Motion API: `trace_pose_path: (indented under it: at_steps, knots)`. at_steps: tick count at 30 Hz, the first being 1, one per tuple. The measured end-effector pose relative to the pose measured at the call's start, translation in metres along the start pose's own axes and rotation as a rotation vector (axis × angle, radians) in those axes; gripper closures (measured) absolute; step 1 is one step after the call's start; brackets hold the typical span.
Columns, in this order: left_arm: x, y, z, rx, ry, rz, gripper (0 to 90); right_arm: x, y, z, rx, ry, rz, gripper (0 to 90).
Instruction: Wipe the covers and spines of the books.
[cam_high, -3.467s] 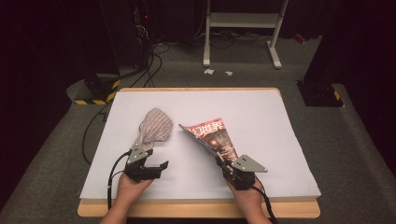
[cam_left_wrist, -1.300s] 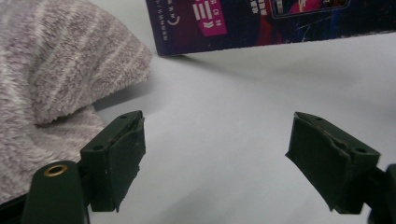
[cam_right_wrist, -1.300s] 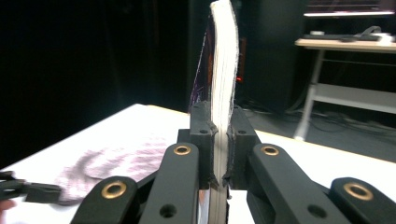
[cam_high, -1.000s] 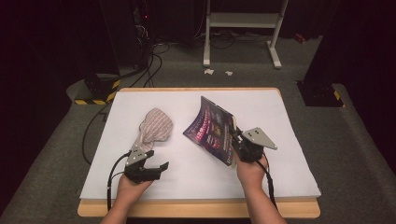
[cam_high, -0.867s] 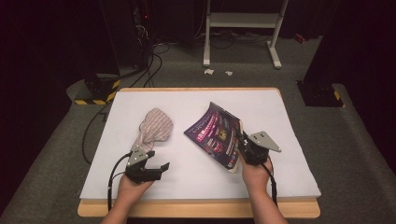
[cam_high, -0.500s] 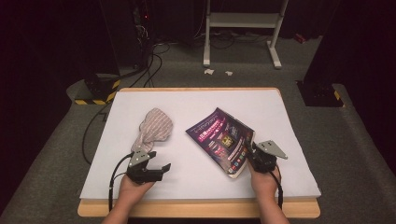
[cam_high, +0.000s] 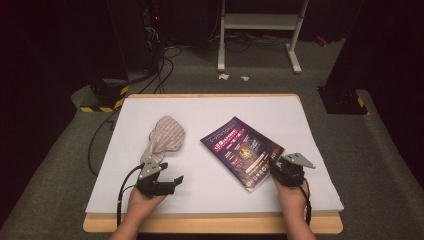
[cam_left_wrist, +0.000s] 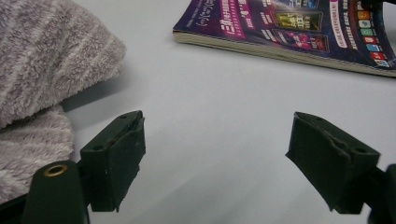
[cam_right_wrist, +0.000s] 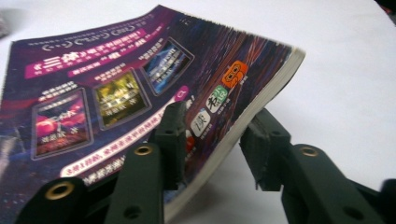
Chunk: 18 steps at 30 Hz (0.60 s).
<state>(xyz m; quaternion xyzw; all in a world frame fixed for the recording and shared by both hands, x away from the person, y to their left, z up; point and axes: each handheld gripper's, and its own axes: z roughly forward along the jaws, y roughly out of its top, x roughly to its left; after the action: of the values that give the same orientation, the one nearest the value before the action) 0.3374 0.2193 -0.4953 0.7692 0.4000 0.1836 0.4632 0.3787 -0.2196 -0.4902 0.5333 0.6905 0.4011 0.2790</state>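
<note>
One magazine (cam_high: 243, 153), purple cover up, lies on the white table cover (cam_high: 210, 107) right of centre, its near right corner between the jaws of the right gripper (cam_high: 278, 170). The right gripper view adds what the high view cannot: that corner (cam_right_wrist: 261, 84) is lifted off the sheet, one jaw over the cover and one under the page edge, the jaws having just been opening and the lower one now apart from the paper. One striped fleece cloth (cam_high: 164, 137) lies left of centre, and one left gripper (cam_high: 172, 181) sits near its lower end; the left gripper view shows those jaws spread wide over bare sheet, holding nothing, with the cloth (cam_left_wrist: 42, 74) beside one jaw and the magazine (cam_left_wrist: 299, 28) farther off.
</note>
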Motion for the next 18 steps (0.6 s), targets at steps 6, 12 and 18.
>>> trace_pose_path:
  at_steps: [6,12,18]
  knots:
    - [-0.001,0.0,0.001,0.006,-0.004,0.0,18.9,-0.011,-0.004,-0.004,0.016,-0.024,0.014,59.2]
    - [-0.002,0.0,0.002,0.011,-0.005,0.003,19.1,-0.017,-0.009,-0.008,0.007,-0.052,0.02,60.0]
    - [-0.003,0.0,0.002,0.009,-0.007,0.007,19.1,-0.02,-0.003,-0.011,-0.003,-0.043,0.012,59.0]
